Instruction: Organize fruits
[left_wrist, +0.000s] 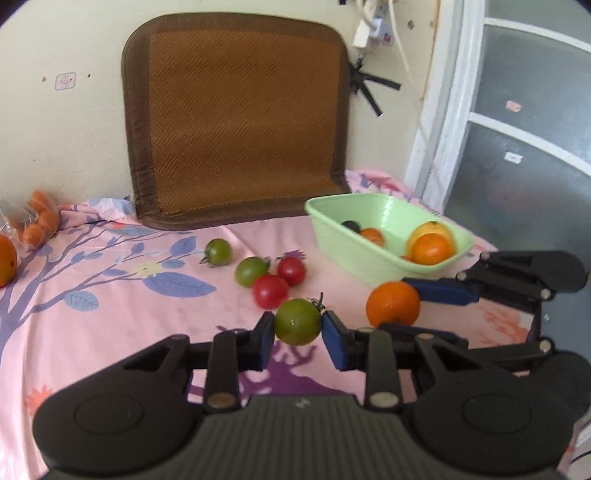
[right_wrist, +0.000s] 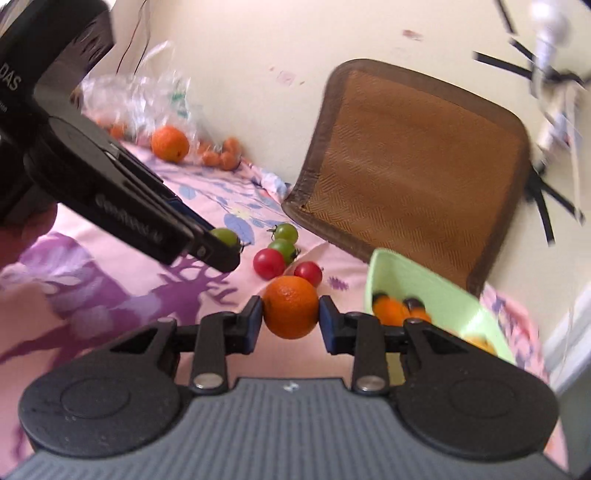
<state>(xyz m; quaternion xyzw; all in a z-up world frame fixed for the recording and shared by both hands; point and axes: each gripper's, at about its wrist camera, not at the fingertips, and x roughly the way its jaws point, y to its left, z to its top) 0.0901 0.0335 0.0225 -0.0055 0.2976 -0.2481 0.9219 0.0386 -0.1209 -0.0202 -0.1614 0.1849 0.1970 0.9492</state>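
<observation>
My left gripper (left_wrist: 297, 329) is shut on a green tomato (left_wrist: 295, 318), its blue pads pressing both sides just above the pink floral cloth (left_wrist: 110, 314). The right gripper (right_wrist: 291, 319) is shut on an orange (right_wrist: 290, 301). In the left wrist view that orange (left_wrist: 391, 301) sits beside the light green bowl (left_wrist: 332, 240). The bowl holds an orange (left_wrist: 432, 249), a yellow fruit, a small orange one and a dark one. Two green tomatoes (left_wrist: 218, 252) and two red tomatoes (left_wrist: 270, 291) lie loose on the cloth beyond my left gripper.
A brown woven mat (left_wrist: 240, 118) leans on the wall behind the fruit. Another orange (left_wrist: 6, 264) and a plastic bag of small orange fruit (left_wrist: 38, 225) lie at the far left. A door frame (left_wrist: 439, 147) and hanging cables stand at the right.
</observation>
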